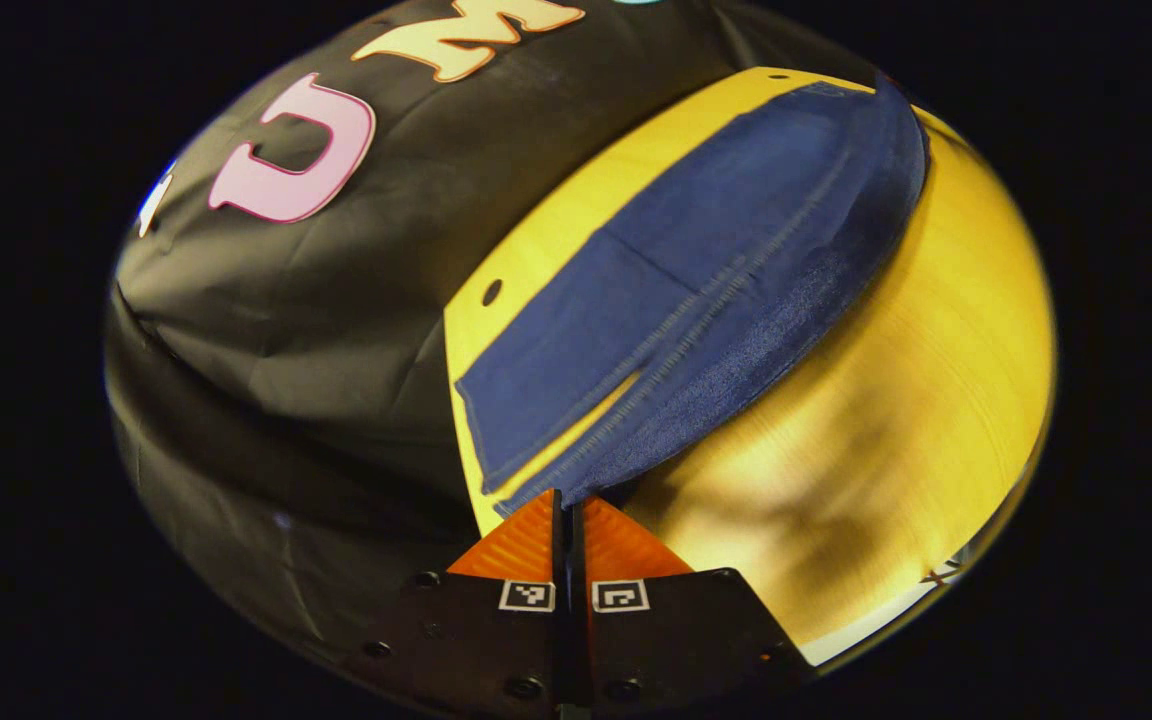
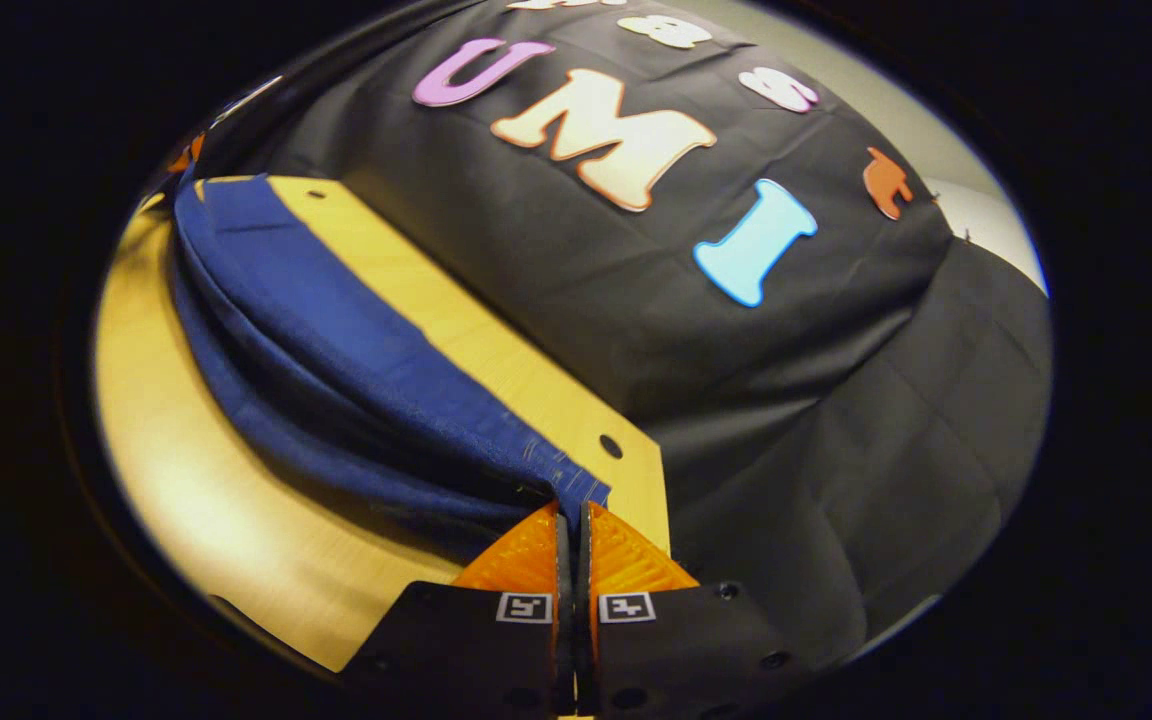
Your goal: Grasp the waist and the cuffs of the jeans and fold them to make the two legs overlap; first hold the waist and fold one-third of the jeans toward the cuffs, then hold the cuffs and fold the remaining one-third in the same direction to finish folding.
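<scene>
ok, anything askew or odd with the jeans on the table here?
Nothing damaged. The jeans lie on the wooden table, and both the left gripper and right gripper are shut on an edge. In the left gripper view the layers' edges don't line up.

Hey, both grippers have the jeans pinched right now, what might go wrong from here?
1. The left gripper and the right gripper each pinch only a thin edge of the jeans, so the cloth may slip out.
2. The jeans lie close to the table edge by the black cloth; a pull could drag them off.
</scene>
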`<state>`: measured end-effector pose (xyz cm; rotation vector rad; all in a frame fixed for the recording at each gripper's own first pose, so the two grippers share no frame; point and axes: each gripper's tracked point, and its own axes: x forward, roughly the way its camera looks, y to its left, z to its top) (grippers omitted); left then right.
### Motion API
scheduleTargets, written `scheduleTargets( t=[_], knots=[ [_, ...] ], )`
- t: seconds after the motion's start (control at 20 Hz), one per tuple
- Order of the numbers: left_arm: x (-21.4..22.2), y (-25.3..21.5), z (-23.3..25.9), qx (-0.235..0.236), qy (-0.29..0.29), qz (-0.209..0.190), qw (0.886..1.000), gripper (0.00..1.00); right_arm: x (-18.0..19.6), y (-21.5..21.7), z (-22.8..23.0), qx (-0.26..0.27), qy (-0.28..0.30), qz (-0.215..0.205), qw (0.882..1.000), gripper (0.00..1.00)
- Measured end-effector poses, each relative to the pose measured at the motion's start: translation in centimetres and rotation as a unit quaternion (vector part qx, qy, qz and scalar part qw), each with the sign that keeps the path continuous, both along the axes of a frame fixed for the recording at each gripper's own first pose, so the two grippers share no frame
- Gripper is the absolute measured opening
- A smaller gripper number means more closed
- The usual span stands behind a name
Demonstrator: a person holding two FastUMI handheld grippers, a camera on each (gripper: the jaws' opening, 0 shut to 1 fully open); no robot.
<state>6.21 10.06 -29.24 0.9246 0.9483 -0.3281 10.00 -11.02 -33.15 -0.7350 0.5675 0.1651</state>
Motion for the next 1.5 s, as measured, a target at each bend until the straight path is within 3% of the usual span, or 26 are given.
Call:
scheduleTargets(
  t=[0.25, 0.5, 0.95, 1.05, 1.1, 1.2, 1.25, 1.3, 1.5],
  knots=[
    [7.2, 0.2, 0.6, -0.038, -0.033, 0.068, 0.996, 0.00, 5.9, 1.7, -0.4, 0.059, -0.042, -0.053, 0.996, 0.02],
    [13.8, -1.2, -0.5, -0.067, -0.069, 0.115, 0.989, 0.00, 10.7, 2.7, -3.7, 0.076, -0.040, -0.054, 0.995, 0.02],
    [18.3, -1.9, -10.2, -0.040, -0.011, 0.155, 0.987, 0.00, 16.0, 4.3, -13.1, 0.090, 0.021, -0.052, 0.994, 0.02],
    [18.7, -1.3, -10.7, -0.041, -0.008, 0.164, 0.986, 0.00, 16.5, 3.4, -13.6, 0.084, 0.018, -0.069, 0.994, 0.06],
    [18.5, -1.5, -10.7, -0.056, -0.008, 0.169, 0.984, 0.01, 16.7, 3.3, -13.0, 0.098, 0.015, -0.073, 0.992, 0.37],
    [18.4, -2.3, -10.5, -0.092, -0.027, 0.176, 0.980, 0.67, 17.1, 2.7, -11.0, 0.126, -0.007, -0.094, 0.988, 1.00],
    [18.2, -2.8, -9.3, -0.107, -0.039, 0.177, 0.978, 1.00, 17.1, 1.9, -10.1, 0.142, -0.010, -0.109, 0.984, 1.00],
    [18.8, -3.2, -8.6, -0.115, -0.055, 0.179, 0.976, 0.93, 16.9, 0.9, -9.6, 0.156, -0.009, -0.128, 0.979, 0.98],
    [19.3, -5.2, -5.2, -0.169, -0.102, 0.186, 0.963, 0.94, 14.1, -4.8, -9.7, 0.205, 0.000, -0.239, 0.949, 1.00]
  ],
)
